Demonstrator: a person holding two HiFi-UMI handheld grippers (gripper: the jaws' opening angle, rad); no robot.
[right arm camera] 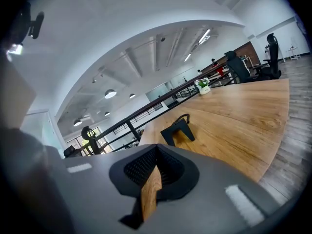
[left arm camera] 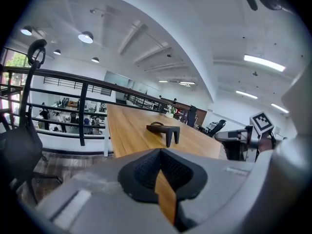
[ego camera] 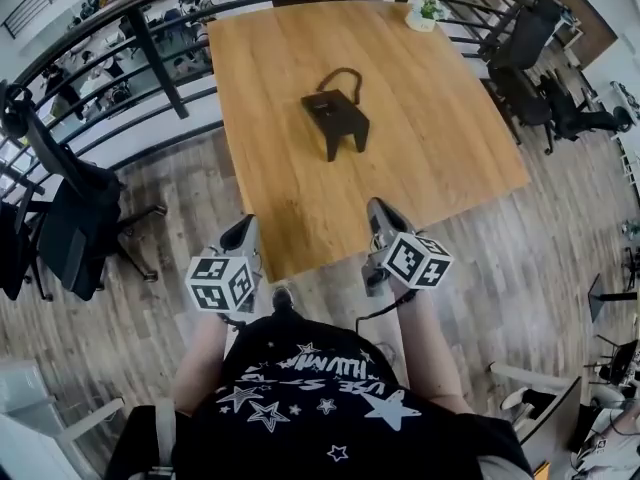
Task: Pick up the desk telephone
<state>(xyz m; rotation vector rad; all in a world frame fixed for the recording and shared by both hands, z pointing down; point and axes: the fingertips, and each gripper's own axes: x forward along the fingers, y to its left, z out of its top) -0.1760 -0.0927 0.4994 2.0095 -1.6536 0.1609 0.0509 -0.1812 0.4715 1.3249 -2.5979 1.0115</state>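
Left gripper (ego camera: 243, 232) and right gripper (ego camera: 381, 213) were both closed and empty. The telephone (ego camera: 336, 118) sat on the table (ego camera: 290, 58), well ahead of their fingertips. Judged rigid, light and smooth; grasp its raised body.

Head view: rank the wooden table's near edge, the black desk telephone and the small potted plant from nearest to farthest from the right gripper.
1. The light wooden table's near edge, right by the right gripper.
2. The black desk telephone, mid-table, slightly to the left.
3. The small green plant in a white pot, at the table's far right corner.
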